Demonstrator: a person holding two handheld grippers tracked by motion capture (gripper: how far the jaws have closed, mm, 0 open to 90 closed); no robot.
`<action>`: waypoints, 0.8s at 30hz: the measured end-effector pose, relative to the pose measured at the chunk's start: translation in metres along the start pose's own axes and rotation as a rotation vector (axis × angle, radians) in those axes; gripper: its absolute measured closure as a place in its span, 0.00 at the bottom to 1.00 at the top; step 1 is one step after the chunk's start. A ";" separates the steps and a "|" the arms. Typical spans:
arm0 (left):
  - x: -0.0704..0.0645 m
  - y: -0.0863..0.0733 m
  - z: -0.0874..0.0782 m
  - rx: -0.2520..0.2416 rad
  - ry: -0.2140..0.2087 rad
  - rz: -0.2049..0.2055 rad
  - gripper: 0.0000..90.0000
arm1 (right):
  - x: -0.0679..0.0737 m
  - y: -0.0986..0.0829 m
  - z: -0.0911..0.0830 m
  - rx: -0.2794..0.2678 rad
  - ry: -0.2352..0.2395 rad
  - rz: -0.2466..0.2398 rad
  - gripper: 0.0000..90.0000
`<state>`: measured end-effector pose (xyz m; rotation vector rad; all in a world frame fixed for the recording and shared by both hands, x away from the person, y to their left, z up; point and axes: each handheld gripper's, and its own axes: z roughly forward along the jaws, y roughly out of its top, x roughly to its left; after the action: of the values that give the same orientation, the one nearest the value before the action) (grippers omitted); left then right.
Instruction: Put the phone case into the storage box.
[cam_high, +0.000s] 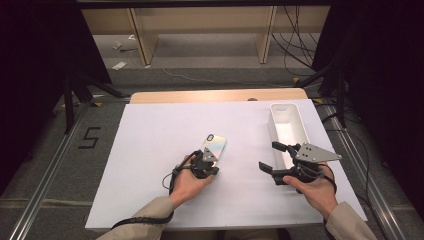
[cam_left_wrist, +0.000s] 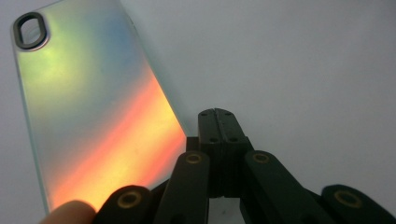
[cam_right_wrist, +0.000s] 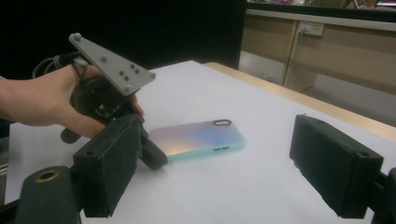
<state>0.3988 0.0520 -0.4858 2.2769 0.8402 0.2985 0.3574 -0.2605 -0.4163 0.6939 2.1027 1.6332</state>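
A: Phone case (cam_high: 215, 146) lies flat on the white tabletop (cam_high: 150, 165), iridescent back up, camera cutout at the far end.

B: Left tool (cam_high: 206, 166)?

A: At the case's near end. In the left gripper view its jaws are pressed together with nothing between them, just beside the case's edge. Probably nudging or pinning it, not gripping.

B: Right tool (cam_high: 276, 158)?

A: Jaws spread wide, empty, hovering by the white bin (cam_high: 288, 131), well apart from the case. Looks like it's waiting to take the case.

B: Hidden stuff?

A: Left hand (cam_high: 189, 181) covers the case's near corner. Can't tell if the tool actually touches it.
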 end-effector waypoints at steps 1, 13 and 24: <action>0.002 -0.001 -0.001 0.002 0.004 -0.001 1.00 | 0.000 0.000 0.000 -0.003 -0.002 0.000 0.19; 0.014 -0.010 -0.009 0.004 0.032 -0.008 0.99 | 0.000 0.000 0.000 -0.003 -0.003 0.000 0.19; 0.015 -0.011 -0.009 0.000 0.032 -0.013 0.99 | 0.000 0.000 0.000 -0.002 -0.003 0.000 0.19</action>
<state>0.4015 0.0729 -0.4863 2.2709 0.8709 0.3305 0.3572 -0.2608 -0.4165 0.6951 2.0988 1.6337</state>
